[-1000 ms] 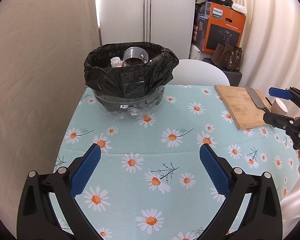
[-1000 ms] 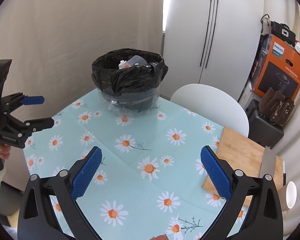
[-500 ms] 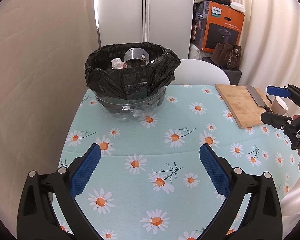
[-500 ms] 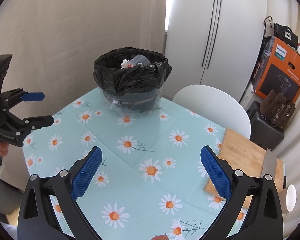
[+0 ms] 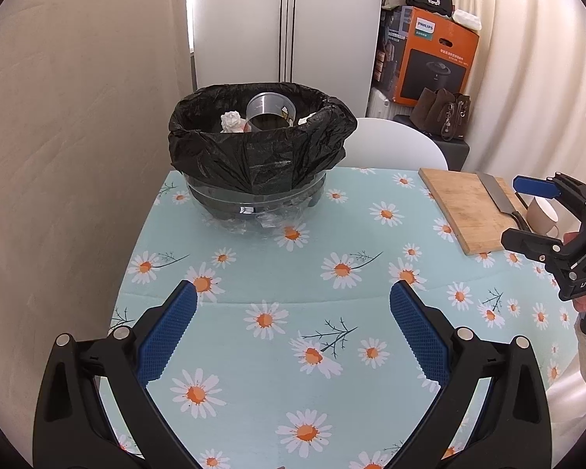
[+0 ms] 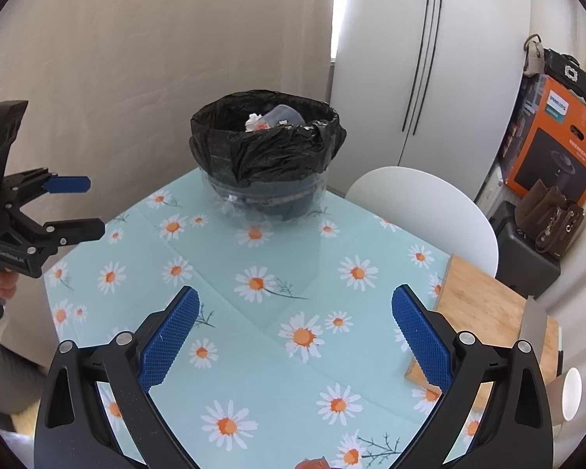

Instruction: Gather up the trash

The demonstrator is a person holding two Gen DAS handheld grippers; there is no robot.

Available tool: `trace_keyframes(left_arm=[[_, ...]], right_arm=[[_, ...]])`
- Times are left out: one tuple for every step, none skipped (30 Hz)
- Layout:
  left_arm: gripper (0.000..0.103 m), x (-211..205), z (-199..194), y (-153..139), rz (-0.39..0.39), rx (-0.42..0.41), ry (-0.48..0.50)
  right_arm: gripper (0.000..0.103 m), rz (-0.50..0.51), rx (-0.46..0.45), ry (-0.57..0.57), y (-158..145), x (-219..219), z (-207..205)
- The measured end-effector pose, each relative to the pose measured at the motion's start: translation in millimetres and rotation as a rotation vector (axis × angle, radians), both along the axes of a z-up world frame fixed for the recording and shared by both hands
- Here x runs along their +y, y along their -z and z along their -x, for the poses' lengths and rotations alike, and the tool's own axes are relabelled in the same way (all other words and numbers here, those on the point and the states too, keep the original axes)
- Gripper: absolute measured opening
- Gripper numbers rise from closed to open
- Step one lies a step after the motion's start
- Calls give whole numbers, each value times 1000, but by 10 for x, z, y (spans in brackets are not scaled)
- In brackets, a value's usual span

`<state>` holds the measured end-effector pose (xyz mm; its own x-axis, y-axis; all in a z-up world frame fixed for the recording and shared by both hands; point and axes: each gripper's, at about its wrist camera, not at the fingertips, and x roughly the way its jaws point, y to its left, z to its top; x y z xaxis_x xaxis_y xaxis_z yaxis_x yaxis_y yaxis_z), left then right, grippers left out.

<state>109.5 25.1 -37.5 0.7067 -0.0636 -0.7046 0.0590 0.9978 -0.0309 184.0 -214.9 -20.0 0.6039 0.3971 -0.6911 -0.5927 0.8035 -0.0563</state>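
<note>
Both grippers [image 5: 293, 312] [image 6: 293, 316] wide apart, empty; bin [image 5: 254, 156] contents half-hidden, cup [image 6: 570, 394] cut off

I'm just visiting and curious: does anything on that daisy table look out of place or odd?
One thing: the trash bin, lined with a black bag, stands on the table itself, holding a clear cup and crumpled tissue. Also, a cleaver lies on the cutting board near the table edge. Nothing looks spilled.

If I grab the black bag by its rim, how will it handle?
The black bag looks thin and crinkled, so it would likely bunch and go floppy. It is draped over a clear bowl, so it may slip off. Its contents, a cup and crumpled tissue, look light.
</note>
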Motion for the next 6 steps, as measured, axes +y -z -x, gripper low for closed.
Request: trace_keyframes(left_arm=[[97, -4, 1, 4, -5, 0, 0], [97, -10, 3, 5, -8, -2, 4], [97, -18, 8, 2, -10, -8, 11], [97, -24, 12, 0, -9, -12, 18], [97, -28, 14, 1, -7, -12, 23], [97, -31, 13, 6, -6, -11, 27]], right_arm=[[95, 1, -1, 0, 2, 3, -5], [95, 1, 0, -1, 5, 4, -11], [95, 0, 0, -1, 8, 4, -16], [95, 0, 2, -1, 15, 2, -19], [95, 0, 6, -4, 24, 2, -25], [95, 0, 10, -8, 33, 1, -28]])
